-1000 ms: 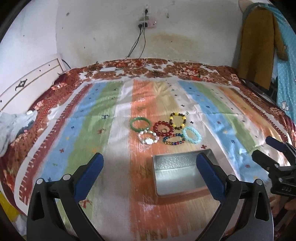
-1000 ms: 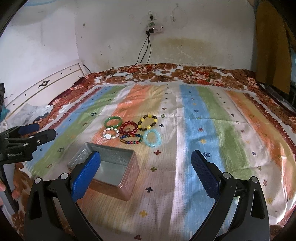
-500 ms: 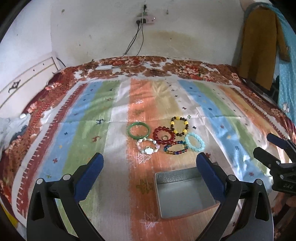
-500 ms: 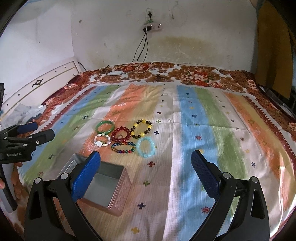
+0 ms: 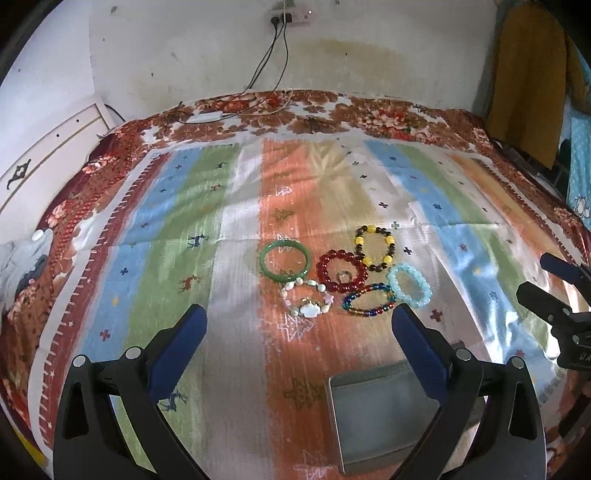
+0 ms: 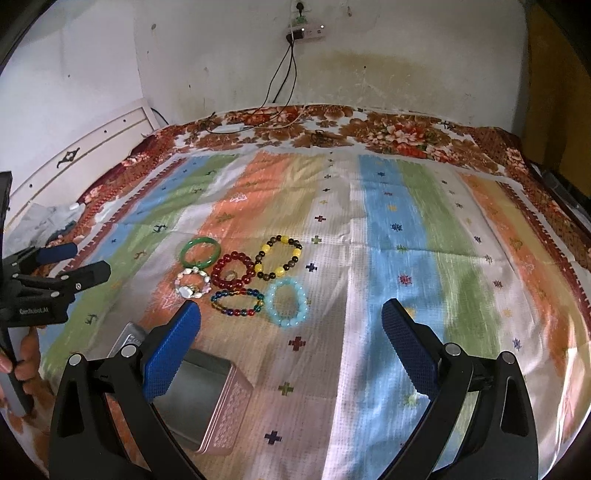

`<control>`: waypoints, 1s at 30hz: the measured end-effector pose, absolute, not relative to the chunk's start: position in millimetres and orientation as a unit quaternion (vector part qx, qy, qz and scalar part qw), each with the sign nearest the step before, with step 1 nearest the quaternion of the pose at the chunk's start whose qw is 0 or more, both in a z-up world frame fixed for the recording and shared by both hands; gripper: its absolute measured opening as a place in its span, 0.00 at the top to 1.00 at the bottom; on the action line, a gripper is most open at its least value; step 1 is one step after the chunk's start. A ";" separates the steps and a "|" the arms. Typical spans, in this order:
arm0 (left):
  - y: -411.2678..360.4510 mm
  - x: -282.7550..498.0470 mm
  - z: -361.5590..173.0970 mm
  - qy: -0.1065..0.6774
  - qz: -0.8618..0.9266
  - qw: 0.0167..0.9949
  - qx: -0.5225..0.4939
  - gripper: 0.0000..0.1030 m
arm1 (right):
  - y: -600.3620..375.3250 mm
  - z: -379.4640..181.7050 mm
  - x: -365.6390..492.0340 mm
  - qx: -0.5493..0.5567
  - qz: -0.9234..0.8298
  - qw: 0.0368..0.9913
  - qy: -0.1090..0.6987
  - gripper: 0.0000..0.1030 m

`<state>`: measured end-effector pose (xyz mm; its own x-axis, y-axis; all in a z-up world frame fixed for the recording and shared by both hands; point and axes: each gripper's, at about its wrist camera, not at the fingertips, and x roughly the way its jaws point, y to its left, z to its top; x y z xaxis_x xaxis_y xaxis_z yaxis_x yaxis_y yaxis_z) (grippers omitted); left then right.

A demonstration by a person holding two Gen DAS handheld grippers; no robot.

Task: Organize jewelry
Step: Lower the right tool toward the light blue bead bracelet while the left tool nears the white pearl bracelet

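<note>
Risk, nearest first: the open metal box sits just under and behind the left finger of the right hand-held gripper; on a soft bed a nudge from that finger could tip or slide it.
Risk, bracelets: six lie packed together ahead of both tools, several touching, with a small ring inside the red bracelet. Closing on one could drag a neighbour or pinch the cloth, I judge.
Right hand-held gripper: fingers wide apart, holding nothing, touching nothing, above the bedspread.
Left hand-held gripper: fingers wide apart too, empty; the box lies below its right finger.
Just ahead of the right tool: pale blue bracelet, then multicoloured bracelet to its left.
Ahead of the left tool: white shell bracelet.
Further ahead: red bracelet, green bangle, yellow and brown bracelet.
Far: wall with a power strip and hanging cables.
Progress: box looks empty; nothing sorted yet.
</note>
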<state>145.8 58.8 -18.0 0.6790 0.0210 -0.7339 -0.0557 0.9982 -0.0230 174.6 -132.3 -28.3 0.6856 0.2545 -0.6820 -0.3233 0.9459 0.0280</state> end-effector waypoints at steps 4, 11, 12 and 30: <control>64.7 159.2 -20.3 0.409 0.023 0.912 -0.027 0.05 | -130.7 -32.3 185.8 -0.050 0.154 0.913 0.374 0.04; 73.0 184.6 -31.3 0.434 0.034 0.900 -0.039 0.05 | -126.0 -42.0 210.1 -0.059 0.151 0.903 0.398 0.04; 75.1 189.8 -34.7 0.443 0.034 0.895 -0.044 0.05 | -125.1 -44.8 215.3 -0.060 0.151 0.900 0.405 0.04; 95.6 249.2 -93.5 0.551 0.040 0.831 -0.074 0.05 | -123.4 -96.3 278.8 -0.021 0.140 0.845 0.515 0.04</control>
